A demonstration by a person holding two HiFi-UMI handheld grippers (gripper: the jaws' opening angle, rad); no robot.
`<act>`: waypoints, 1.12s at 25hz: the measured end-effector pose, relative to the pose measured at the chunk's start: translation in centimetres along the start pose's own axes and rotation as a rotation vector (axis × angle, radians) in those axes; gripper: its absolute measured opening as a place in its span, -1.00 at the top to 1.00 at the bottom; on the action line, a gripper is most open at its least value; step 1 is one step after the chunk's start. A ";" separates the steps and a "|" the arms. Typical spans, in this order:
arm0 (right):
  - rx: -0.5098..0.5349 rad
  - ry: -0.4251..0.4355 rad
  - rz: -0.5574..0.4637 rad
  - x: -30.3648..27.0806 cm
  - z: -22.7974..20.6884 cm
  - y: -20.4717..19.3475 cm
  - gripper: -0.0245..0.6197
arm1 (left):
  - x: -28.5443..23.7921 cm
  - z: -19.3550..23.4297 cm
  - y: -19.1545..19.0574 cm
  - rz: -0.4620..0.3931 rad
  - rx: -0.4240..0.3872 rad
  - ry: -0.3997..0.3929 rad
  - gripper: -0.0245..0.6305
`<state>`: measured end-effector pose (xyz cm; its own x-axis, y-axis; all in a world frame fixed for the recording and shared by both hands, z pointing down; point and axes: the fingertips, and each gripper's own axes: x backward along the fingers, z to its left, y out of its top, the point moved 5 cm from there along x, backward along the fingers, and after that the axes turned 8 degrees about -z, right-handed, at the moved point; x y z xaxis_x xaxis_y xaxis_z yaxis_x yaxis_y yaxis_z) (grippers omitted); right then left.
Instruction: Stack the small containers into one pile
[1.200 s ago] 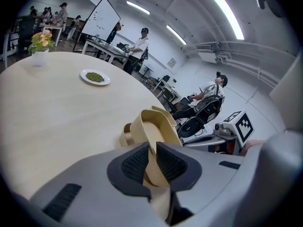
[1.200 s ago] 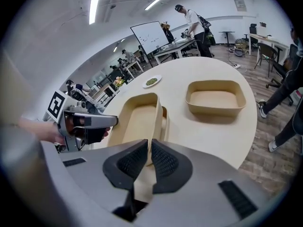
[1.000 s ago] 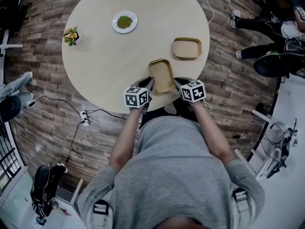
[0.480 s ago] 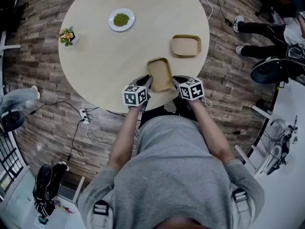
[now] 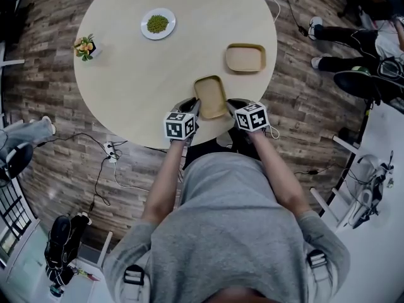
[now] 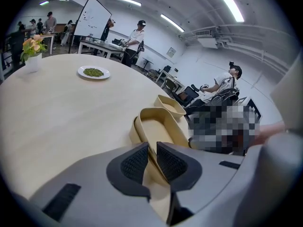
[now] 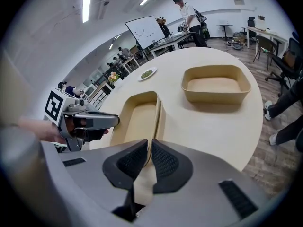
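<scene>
We see a round worktop carrying a white plate of green bits, possibly peas, and a small potted flower; a power strip lies on the wood floor.

Table: round, pale — on plank floor.
Left: plate of greens, potted flower.
Right: tan container.
Near edge: second container — I can't tell if it rests.

Floor: wood-look planks in mixed grey-brown tones.
Table: round, with a pale beige matte top.
Walls: plain white.
Ceiling lights: long bright strips overhead.
Whiteboard: on the far side of the room.
Work tables: below the whiteboard, beyond the round table.
Cables: black, loose on the floor by a white power strip — near the table's edge.
Office chair: dark — off to the right.
</scene>
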<state>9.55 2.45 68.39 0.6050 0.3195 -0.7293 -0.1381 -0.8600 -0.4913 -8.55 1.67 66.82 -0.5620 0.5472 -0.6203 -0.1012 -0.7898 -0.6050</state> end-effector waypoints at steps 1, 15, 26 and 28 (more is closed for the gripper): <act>-0.001 -0.001 0.000 -0.1 0.0 0.0 0.80 | 0.0 0.0 -0.1 -0.001 -0.002 0.001 0.71; -0.020 0.006 -0.006 -0.5 -0.6 -0.2 0.79 | -0.9 0.6 -0.5 0.017 -0.024 0.005 0.68; -0.010 0.013 -0.010 -0.5 -0.1 -0.1 0.77 | -0.6 0.8 -0.3 0.021 -0.034 -0.022 0.62; -0.004 0.015 -0.020 -0.4 -0.1 0.0 0.73 | -0.6 0.7 0.0 0.016 -0.040 -0.028 0.52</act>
<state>9.37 2.29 68.75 0.6195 0.3306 -0.7120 -0.1224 -0.8552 -0.5036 -8.81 1.17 67.53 -0.5861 0.5262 -0.6161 -0.0593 -0.7862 -0.6151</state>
